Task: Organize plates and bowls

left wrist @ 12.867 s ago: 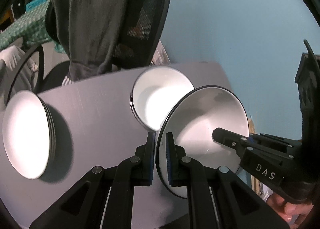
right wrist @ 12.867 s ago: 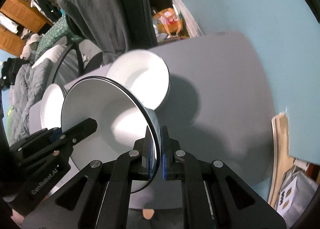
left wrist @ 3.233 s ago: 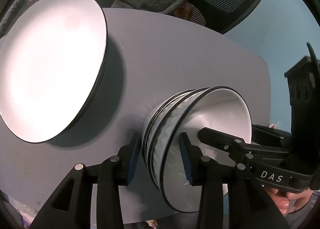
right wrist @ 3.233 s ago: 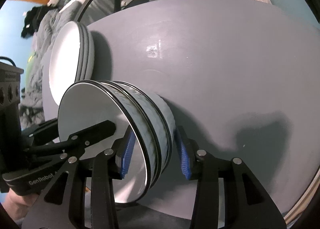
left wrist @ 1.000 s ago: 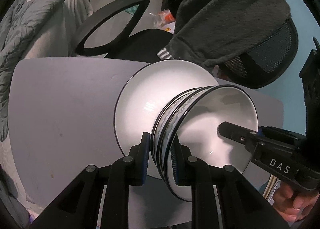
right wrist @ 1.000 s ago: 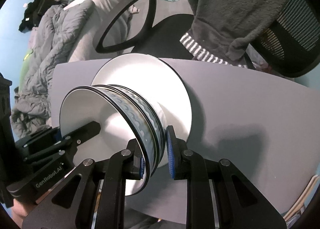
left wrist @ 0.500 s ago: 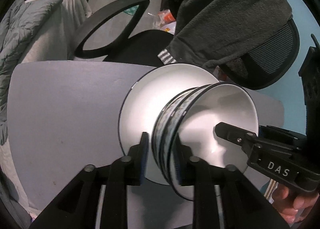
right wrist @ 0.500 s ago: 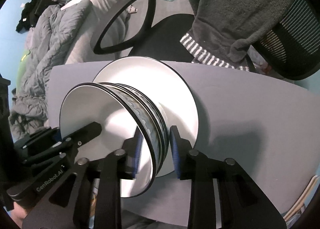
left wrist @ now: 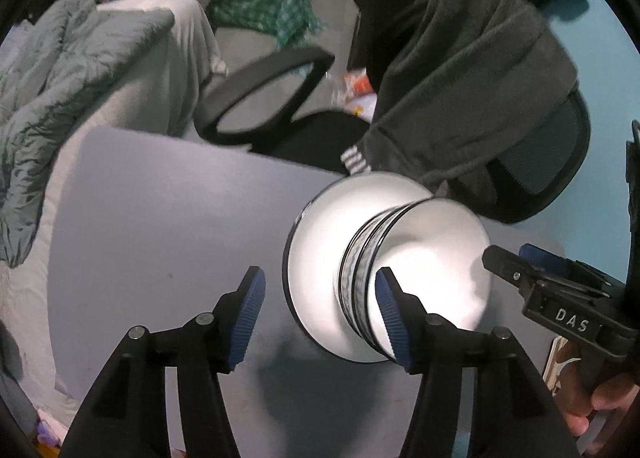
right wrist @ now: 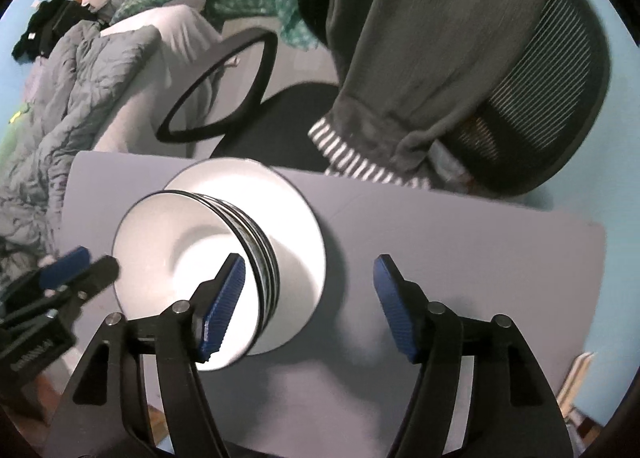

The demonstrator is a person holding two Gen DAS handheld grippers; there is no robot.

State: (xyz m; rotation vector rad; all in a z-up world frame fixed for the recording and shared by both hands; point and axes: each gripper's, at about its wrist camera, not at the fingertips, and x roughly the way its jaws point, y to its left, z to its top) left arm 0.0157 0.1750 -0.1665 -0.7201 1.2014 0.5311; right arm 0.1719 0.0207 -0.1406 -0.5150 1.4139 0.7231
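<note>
A stack of white bowls with black rims rests on a stack of white plates on the grey table. My left gripper is open and holds nothing; its right finger lies in front of the bowls' rim. In the right wrist view the bowls sit on the plates. My right gripper is open and empty, its left finger in front of the bowls. The right gripper also shows at the right of the left wrist view.
A black office chair draped with a grey garment stands behind the table. A bed with a grey quilt lies to the left. The table's far edge runs just behind the plates.
Both grippers have opened wide and let go of the bowl stack, which now rests on the plates. Both have drawn back slightly.
</note>
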